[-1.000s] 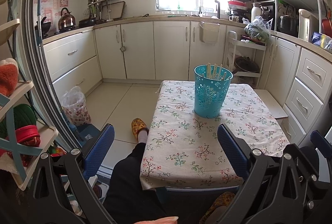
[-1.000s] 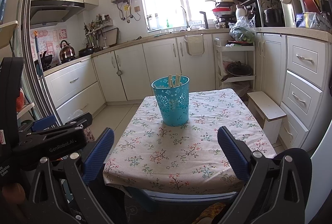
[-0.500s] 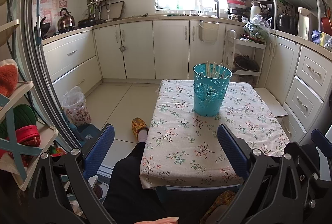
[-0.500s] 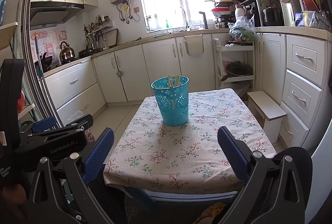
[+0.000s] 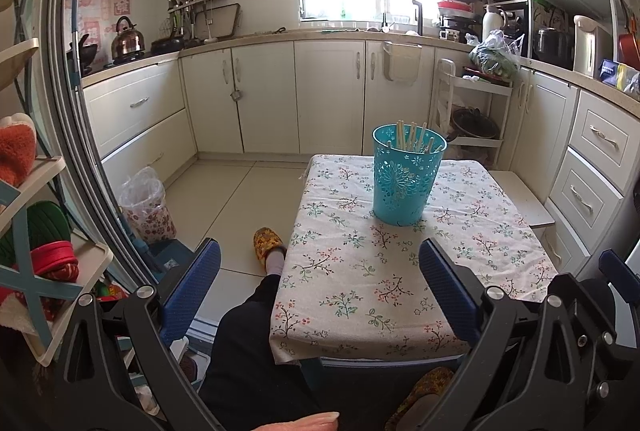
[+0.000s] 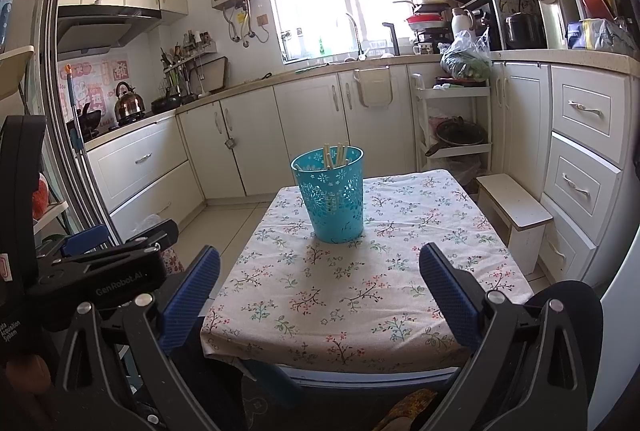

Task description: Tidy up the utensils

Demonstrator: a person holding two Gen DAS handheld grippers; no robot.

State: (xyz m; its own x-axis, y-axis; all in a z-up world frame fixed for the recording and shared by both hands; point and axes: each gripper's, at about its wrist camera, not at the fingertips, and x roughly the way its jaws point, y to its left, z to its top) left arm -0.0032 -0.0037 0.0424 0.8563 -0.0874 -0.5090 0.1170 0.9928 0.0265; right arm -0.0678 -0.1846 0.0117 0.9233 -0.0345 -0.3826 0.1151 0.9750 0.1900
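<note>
A teal perforated holder (image 5: 406, 178) (image 6: 331, 195) stands upright on the floral tablecloth (image 5: 384, 267) (image 6: 360, 287), with several pale chopsticks (image 5: 412, 135) (image 6: 334, 153) sticking out of its top. My left gripper (image 5: 318, 285) hovers open near the table's front left corner, nothing between its blue pads. Open as well, my right gripper (image 6: 320, 285) sits over the table's near edge, empty, well short of the holder. The left gripper's black body (image 6: 104, 271) shows at the left of the right wrist view.
A person's dark trouser leg (image 5: 248, 351) and yellow slipper (image 5: 267, 245) lie left of the table. A low white stool (image 6: 514, 207) and drawers (image 6: 584, 171) stand to the right. A shelf rack (image 5: 28, 239) and a bagged bin (image 5: 146, 203) are on the left.
Both grippers stay open and empty. The views shift only slightly; the holder and chopsticks have not moved.
</note>
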